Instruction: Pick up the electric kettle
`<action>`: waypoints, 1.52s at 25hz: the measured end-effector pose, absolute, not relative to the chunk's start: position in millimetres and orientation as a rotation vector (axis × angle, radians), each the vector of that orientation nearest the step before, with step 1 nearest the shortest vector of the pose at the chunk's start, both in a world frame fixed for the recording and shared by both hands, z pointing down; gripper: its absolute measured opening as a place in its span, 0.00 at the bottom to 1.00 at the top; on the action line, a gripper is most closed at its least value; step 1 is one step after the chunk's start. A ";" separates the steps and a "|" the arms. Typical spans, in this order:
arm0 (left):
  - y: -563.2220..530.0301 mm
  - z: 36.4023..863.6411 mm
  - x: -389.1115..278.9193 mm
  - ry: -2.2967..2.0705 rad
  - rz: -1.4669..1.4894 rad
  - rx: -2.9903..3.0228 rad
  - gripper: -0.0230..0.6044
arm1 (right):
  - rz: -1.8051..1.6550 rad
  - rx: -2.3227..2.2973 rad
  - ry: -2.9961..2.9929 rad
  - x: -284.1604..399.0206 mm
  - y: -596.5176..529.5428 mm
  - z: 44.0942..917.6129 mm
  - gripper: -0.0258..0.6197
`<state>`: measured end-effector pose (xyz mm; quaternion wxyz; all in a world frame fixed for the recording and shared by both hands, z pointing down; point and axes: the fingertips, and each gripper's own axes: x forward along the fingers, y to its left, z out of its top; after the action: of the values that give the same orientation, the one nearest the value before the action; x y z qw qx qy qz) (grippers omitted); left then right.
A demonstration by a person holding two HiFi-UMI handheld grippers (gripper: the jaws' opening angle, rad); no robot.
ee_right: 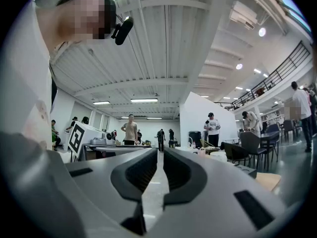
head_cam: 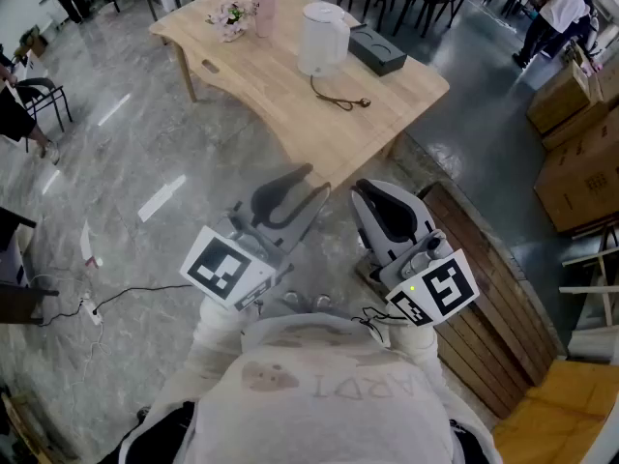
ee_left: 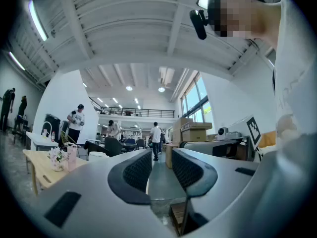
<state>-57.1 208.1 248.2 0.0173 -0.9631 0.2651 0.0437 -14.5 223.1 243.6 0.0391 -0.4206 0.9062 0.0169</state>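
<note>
The white electric kettle point(head_cam: 322, 37) stands upright on the far side of a light wooden table point(head_cam: 290, 114), its black cord point(head_cam: 338, 95) trailing toward me. In the left gripper view the kettle point(ee_left: 97, 155) is small and distant, left of the jaws. I hold both grippers close to my chest, over the floor and well short of the table. My left gripper point(head_cam: 314, 182) point(ee_left: 161, 155) has its jaws slightly apart with nothing between them. My right gripper point(head_cam: 375, 189) point(ee_right: 159, 155) is shut and holds nothing.
On the table are a black box point(head_cam: 377, 51), a pink bottle point(head_cam: 263, 13) and a flower bunch point(head_cam: 229, 17). A wooden slatted crate point(head_cam: 484, 298) stands right of me, with cardboard boxes point(head_cam: 571, 162) beyond. A cable and power strip point(head_cam: 92, 309) lie on the floor. People stand in the background.
</note>
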 end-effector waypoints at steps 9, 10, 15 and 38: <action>201.3 249.7 -62.1 0.818 0.124 -2.995 0.21 | 0.038 -1.289 2.773 -18.5 213.3 243.9 0.11; 200.1 249.8 -63.1 0.819 0.126 -2.995 0.21 | 0.036 -1.287 2.776 -19.8 212.1 244.6 0.11; 192.3 253.8 -69.5 0.812 0.123 -2.992 0.21 | 0.003 -1.273 2.730 -25.0 202.9 243.7 0.11; 16.4 265.3 -11.2 0.793 0.143 -2.986 0.21 | -0.005 -1.190 2.769 30.8 19.5 264.0 0.29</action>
<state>-11.2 16.4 265.3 0.0246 -0.9652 0.2564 0.0462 30.8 19.5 264.0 0.0641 -0.3941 0.9168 -0.0016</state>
